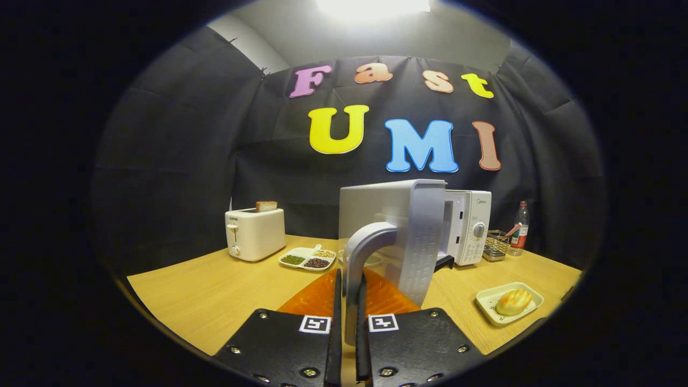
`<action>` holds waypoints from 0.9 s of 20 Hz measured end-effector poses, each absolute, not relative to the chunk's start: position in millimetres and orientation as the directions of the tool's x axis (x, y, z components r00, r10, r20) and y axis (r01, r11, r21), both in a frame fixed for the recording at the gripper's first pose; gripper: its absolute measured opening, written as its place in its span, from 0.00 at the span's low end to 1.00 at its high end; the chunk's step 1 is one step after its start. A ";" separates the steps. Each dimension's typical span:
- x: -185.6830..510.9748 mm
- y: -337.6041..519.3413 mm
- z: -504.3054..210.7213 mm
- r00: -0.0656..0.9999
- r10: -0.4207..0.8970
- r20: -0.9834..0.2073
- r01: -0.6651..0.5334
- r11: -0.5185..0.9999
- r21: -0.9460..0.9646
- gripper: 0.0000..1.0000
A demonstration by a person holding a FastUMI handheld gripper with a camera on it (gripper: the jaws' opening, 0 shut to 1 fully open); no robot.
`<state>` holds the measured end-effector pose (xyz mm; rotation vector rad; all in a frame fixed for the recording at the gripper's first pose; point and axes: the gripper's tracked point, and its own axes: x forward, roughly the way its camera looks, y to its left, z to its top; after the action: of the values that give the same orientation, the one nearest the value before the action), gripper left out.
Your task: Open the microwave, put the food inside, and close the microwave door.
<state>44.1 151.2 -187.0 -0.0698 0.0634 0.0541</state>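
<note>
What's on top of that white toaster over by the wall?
A slice of toast sticks up from the toaster; its lower part is hidden inside the slot. The gripper is shut on the microwave door handle.

Your surface: wooden table [215, 290], light finish. On it, from your gripper's far left: white toaster [255, 233] w/ a slice of toast [266, 205] sticking up; just beside it a divided dish [307, 259] w/ three lots of beans/grains. Centre: white microwave [467, 228], door [408, 236] swung open toward you; orange mat [322, 295] under the door. Beyond the microwave: wire rack [495, 245], then a bottle [520, 227]. Near right: small square plate [509, 303] w/ a yellowish bun [514, 301].
</note>
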 end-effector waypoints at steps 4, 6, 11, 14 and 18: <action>42.2 179.5 -188.8 0.996 0.007 -0.090 -0.012 0.998 -0.055 0.11; 42.1 186.6 -188.7 0.995 0.001 -0.097 -0.005 0.999 -0.041 0.11; 24.0 191.9 -189.2 0.994 0.044 -0.098 -0.046 0.999 -0.020 0.11; 7.4 202.1 -191.4 0.983 0.145 -0.112 -0.148 0.989 -0.026 0.11; -10.6 200.0 -187.9 0.950 0.274 -0.148 -0.274 0.961 0.025 0.11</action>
<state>-10.6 200.0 -187.9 0.0039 0.1506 0.2788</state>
